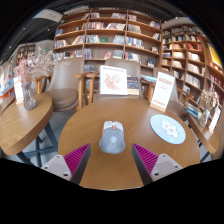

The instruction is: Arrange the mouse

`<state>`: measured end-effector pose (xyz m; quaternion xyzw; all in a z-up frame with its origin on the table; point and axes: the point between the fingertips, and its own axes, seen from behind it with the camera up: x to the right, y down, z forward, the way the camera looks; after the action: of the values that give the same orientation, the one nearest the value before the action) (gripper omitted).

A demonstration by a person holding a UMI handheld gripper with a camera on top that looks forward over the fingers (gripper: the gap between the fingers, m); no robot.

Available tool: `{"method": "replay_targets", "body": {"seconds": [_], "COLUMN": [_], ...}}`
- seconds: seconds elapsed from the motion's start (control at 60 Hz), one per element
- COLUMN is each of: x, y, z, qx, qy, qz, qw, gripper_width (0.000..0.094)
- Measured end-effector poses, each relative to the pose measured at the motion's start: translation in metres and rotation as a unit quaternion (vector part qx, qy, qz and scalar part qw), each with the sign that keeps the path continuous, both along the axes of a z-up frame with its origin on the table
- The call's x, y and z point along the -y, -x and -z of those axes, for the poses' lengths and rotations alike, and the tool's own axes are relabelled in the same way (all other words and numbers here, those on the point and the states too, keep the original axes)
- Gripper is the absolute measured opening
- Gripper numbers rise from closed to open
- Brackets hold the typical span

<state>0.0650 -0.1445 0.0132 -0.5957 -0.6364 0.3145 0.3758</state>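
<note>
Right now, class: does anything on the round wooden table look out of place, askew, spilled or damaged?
Nothing stands out. The grey mouse sits flat on the table, just ahead of the open tongs and pointing straight away from them. The round mat lies flat to its right, apart from it. No spill or damage shows.

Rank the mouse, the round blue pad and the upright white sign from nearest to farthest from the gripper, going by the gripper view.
1. Mouse: on the round table, just ahead of the open fingers of the gripper, centred between them.
2. Round blue pad: farther out, off to the right.
3. Upright white sign: at the table's far edge, before the bookshelves.
</note>
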Motion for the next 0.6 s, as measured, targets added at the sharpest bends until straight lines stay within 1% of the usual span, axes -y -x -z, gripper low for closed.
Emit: {"method": "replay_targets", "body": {"seconds": [0.15,0.2,0.3,0.467,0.6], "x": [-0.001,0.001,-0.003,-0.002,-0.003], "y": [0.016,0.024,0.036,0.051,0.065], "z": [0.021,0.019,0.023,0.024,0.026], "qx": [0.024,0.019,0.024,0.04,0.045], "qy": [0.008,0.019,0.013,0.034,0.035], "qz": [0.007,0.01,0.013,0.017,0.019], "qw": [1.0,1.0,1.0,0.998,0.998], "gripper_width": [0.0849,0.0854,0.0852,0.0849,0.0852]}}
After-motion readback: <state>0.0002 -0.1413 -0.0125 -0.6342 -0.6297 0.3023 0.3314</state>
